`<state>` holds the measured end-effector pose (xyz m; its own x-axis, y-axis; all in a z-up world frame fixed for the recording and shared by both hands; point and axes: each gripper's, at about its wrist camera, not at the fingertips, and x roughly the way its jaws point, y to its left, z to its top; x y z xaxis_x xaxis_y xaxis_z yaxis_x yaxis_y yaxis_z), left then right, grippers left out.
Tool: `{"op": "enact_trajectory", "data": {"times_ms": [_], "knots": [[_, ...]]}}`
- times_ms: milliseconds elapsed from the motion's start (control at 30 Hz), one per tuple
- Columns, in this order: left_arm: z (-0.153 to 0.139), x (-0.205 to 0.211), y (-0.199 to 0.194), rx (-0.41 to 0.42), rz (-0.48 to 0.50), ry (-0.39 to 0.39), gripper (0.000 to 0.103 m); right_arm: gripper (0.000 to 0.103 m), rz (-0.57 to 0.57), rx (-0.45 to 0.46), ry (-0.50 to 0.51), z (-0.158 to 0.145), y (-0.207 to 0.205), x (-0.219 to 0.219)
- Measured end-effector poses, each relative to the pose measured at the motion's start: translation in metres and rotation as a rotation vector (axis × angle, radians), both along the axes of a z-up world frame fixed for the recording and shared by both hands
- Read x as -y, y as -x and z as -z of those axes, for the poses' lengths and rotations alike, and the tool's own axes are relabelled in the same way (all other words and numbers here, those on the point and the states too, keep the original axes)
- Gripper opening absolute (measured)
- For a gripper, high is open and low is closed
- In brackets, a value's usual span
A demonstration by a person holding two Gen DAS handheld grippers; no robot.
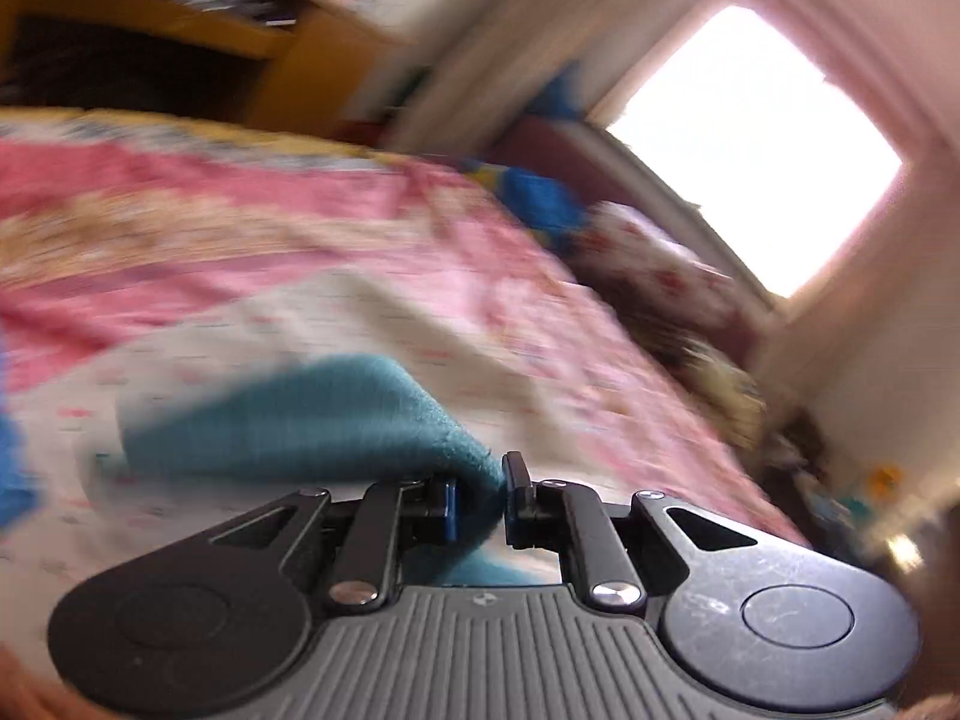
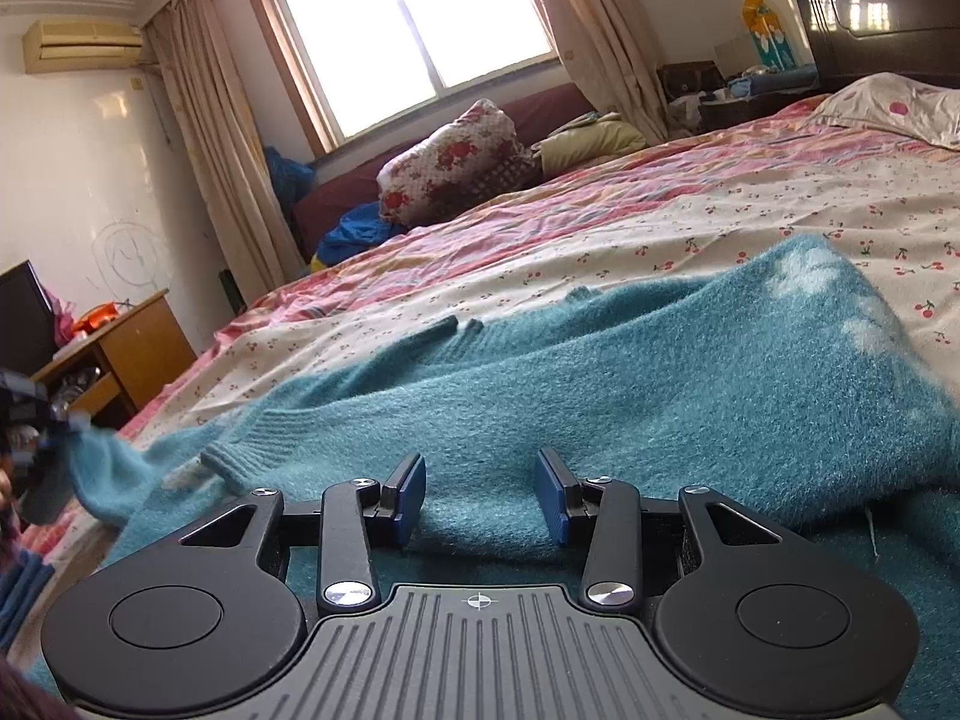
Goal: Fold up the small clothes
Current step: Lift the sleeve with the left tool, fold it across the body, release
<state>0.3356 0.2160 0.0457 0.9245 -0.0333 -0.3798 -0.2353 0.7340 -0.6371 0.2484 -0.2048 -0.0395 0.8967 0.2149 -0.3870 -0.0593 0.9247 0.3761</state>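
We see a floral quilt roll (image 2: 456,159) far across the bed (image 2: 690,204). Our left gripper (image 1: 480,495) pinches the teal sweater (image 2: 600,372) sleeve; our right gripper (image 2: 480,495) gapes wide over it.

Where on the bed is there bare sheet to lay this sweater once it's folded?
Bare cherry-print bedsheet lies beyond the fuzzy teal knit sweater, bordered further back by the pink striped band and, far right, the cherry-print pillow. The near side is crowded: the sweater spreads under the open right tongs, and the left tongs pinch its edge.
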Motion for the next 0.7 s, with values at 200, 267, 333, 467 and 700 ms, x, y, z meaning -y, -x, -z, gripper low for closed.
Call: {"op": "enact_trajectory", "data": {"times_ms": [200, 267, 333, 467, 700], "knots": [[-0.045, 0.131, -0.001, 0.092, 0.398, -0.099, 0.019, 0.050, -0.017, 0.004, -0.025, -0.003, 0.002, 0.002], [-0.043, 0.179, 0.003, 0.067, 0.547, -0.146, 0.020, 0.050, -0.006, -0.006, -0.048, -0.005, 0.007, 0.007], [-0.032, 0.220, 0.007, 0.012, 0.666, -0.243, 0.024, 0.050, -0.002, -0.006, -0.065, -0.007, 0.017, 0.014], [0.001, 0.259, 0.025, -0.110, 0.744, -0.400, 0.032, 0.050, -0.010, -0.007, -0.062, -0.011, 0.030, 0.024], [0.020, 0.208, 0.079, -0.097, 0.638, -0.405, 0.036, 0.051, 0.026, -0.040, -0.091, -0.019, 0.035, 0.034]]}}
